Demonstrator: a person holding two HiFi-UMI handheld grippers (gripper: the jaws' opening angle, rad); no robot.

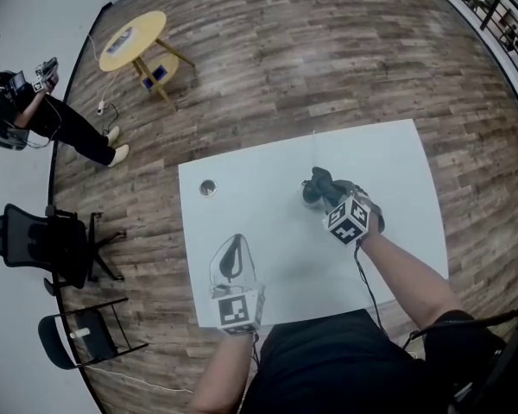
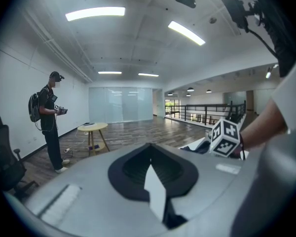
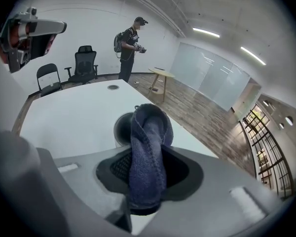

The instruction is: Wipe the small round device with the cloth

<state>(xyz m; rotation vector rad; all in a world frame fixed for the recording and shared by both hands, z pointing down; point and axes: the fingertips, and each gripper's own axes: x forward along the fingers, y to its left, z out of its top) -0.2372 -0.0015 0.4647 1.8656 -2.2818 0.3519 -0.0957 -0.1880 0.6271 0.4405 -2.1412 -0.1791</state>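
Small round device (image 3: pixel 120 128): dark, sits on the white counter (image 1: pixel 268 231). It is mostly hidden behind the cloth (image 3: pixel 147 152), with only its left edge showing in the right gripper view. In the head view it can't be separated from the cloth.

Cloth: dark blue and bunched, long axis along the claw, free end pointing forward over the device. Contact not discernible.

Right claw (image 1: pixel 331 197): clamped on the cloth, forearm stretched over mid-counter.

Left claw (image 1: pixel 236 247): closed and empty near the counter's near edge, aimed level into the room.
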